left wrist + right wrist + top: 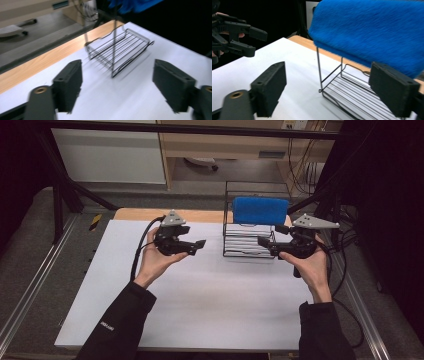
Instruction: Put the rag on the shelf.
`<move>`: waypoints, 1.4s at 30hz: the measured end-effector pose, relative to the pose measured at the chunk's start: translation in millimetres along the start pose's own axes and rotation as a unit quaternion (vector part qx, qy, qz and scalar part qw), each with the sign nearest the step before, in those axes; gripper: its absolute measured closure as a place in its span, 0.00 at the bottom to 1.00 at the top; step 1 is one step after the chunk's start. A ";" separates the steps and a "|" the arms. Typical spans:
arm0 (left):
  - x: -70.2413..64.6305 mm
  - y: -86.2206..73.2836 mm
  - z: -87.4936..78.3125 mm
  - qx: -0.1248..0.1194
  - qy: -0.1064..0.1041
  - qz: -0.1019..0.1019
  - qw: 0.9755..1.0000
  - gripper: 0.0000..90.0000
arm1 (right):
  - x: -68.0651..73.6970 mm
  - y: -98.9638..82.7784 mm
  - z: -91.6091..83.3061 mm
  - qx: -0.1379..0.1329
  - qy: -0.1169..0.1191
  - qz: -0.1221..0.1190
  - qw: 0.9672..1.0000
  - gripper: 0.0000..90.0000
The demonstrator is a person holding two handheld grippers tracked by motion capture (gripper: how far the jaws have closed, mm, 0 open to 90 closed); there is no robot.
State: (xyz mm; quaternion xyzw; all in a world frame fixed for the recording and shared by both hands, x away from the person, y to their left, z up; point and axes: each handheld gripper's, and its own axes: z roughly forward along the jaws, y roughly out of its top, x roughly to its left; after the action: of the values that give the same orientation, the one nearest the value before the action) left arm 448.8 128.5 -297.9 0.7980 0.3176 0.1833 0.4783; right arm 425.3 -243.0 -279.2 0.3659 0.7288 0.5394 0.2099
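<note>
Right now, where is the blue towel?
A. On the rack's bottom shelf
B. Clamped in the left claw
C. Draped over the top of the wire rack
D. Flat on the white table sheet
C: the blue towel hangs over the top of the wire rack, and both claws stand open and apart from it.

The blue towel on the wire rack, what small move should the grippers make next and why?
Probably draw both hands back a little. The blue towel already lies draped over the wire rack, and the left gripper and right gripper are open with nothing between the jaws.
</note>
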 end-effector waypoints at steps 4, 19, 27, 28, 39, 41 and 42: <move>10.5 -26.4 -15.8 0.003 0.011 -0.006 1.000 0.18 | 7.4 -10.8 4.7 0.000 0.012 0.000 1.000 0.10; 31.6 -138.3 -49.2 0.052 0.049 -0.041 0.997 0.09 | 14.8 -83.9 28.8 0.078 0.032 0.029 0.996 0.04; 38.9 -175.5 -64.9 0.067 0.055 -0.055 0.995 0.09 | 15.3 -125.2 27.5 0.113 0.036 0.032 0.992 0.04; 39.3 -178.3 -67.1 0.067 0.056 -0.055 0.995 0.09 | 15.0 -130.1 26.3 0.117 0.033 0.030 0.992 0.04; 37.2 -200.8 -80.4 0.065 0.055 -0.050 0.995 0.09 | 8.1 -171.5 9.3 0.153 0.027 0.037 0.987 0.03; 37.7 -204.3 -81.7 0.067 0.055 -0.054 0.995 0.09 | 7.6 -174.3 6.2 0.159 0.026 0.037 0.986 0.03; 38.1 -206.0 -82.3 0.068 0.057 -0.056 0.994 0.09 | 6.9 -175.0 5.4 0.157 0.025 0.036 0.987 0.03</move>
State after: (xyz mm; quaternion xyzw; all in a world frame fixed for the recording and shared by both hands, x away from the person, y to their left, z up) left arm 359.2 277.9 -440.5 0.7975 0.4005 0.1794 0.4140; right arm 370.9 -260.7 -444.9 0.4067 0.7957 0.4346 0.1122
